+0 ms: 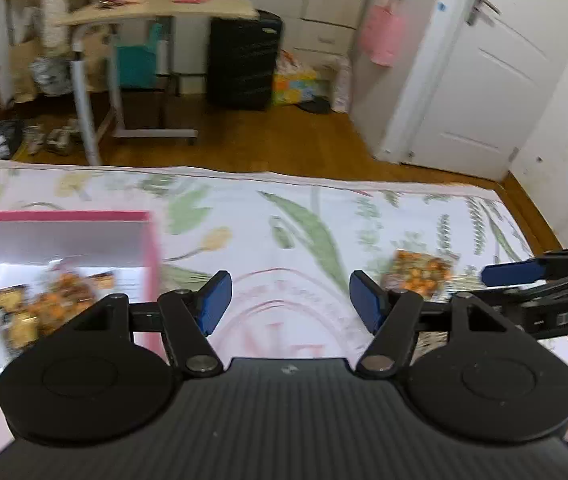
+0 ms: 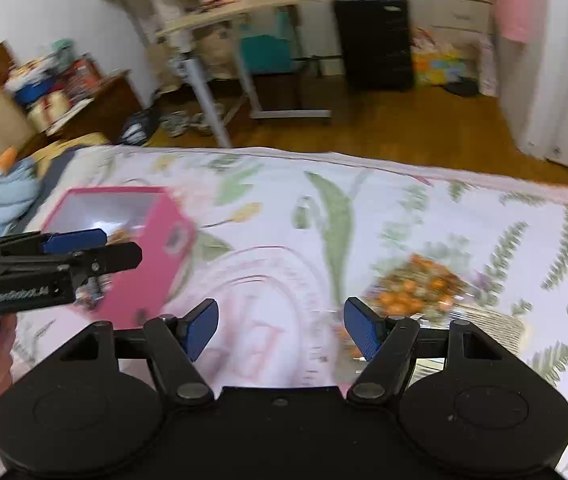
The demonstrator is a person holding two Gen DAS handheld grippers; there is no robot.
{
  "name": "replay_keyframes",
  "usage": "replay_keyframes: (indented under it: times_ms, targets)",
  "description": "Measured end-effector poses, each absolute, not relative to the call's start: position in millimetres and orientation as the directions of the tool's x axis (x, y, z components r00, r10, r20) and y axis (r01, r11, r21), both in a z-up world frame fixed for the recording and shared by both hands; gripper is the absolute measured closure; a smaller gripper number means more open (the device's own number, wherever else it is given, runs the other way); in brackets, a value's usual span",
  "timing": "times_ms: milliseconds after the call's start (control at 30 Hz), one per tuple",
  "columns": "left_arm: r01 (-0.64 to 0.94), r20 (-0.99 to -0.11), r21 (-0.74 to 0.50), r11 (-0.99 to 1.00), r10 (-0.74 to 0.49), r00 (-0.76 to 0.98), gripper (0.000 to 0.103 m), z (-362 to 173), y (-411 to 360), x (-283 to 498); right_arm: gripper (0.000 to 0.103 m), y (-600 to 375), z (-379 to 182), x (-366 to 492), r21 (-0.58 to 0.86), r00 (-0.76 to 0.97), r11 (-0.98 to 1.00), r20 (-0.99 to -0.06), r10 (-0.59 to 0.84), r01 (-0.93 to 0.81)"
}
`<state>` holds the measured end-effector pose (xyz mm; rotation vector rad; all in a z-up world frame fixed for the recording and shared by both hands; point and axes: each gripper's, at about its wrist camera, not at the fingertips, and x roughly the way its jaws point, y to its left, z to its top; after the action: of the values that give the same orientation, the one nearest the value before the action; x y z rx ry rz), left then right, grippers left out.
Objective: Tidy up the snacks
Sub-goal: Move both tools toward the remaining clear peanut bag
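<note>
1. Gripper state: I read the left gripper (image 1: 290,302) as spread wide, nothing between its blue pads. The right gripper (image 2: 279,330) is likewise spread and carries nothing.
2. Target location: one snack packet (image 2: 416,286) with an orange-and-green print lies flat on the floral bedsheet (image 2: 364,208), just ahead and to the right of the right gripper. In the left wrist view the same packet (image 1: 420,276) sits to the right of the left gripper, close to the right gripper's fingertip (image 1: 512,272).
3. Destination: the pink box (image 1: 63,236) stands open on the sheet at the left. Several snack packets (image 1: 43,300) already lie inside it. The loose packet is well apart from the box.
4. Handling estimate: I judge the packet light, thin and crinkly, its film probably slick and its contents likely brittle under hard pressure. The soft bedding beneath will give way when pressed.
5. Grip point: I would take it by a near edge or sealed margin, not across the filled middle. One finger must slide under the edge, since it lies flat.
6. Limitation: both views are motion-blurred; I cannot read print or seams on the packet.
</note>
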<state>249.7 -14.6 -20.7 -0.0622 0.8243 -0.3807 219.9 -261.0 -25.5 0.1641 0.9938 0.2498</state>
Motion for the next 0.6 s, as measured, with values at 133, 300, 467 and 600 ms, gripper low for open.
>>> replay_keyframes:
  times_ms: [133, 300, 467, 600]
  targets:
    - [0.376, -0.728, -0.224, 0.899, -0.411, 0.549, 0.039, -40.7, -59.4, 272.3, 0.029, -288.5, -55.7, 229.7, 0.267, 0.530, 0.961, -0.806, 0.263, -0.070]
    - [0.372, -0.745, -0.238, 0.897, -0.414, 0.523, 0.043, -82.7, -96.4, 296.2, 0.042, -315.1, -91.3, 235.5, 0.194, 0.553, 0.981, -0.815, 0.173, -0.020]
    - [0.390, -0.780, -0.317, 0.864, -0.472, 0.411, 0.043, -131.9, -114.3, 317.0, 0.055, -341.4, -124.8, 250.6, 0.262, 0.497, 0.960, -0.849, 0.181, 0.098]
    - [0.413, -0.798, -0.357, 0.838, -0.504, 0.332, 0.044, -165.3, -116.7, 325.2, 0.062, -350.9, -143.3, 251.3, 0.383, 0.501, 0.904, -0.829, 0.247, 0.188]
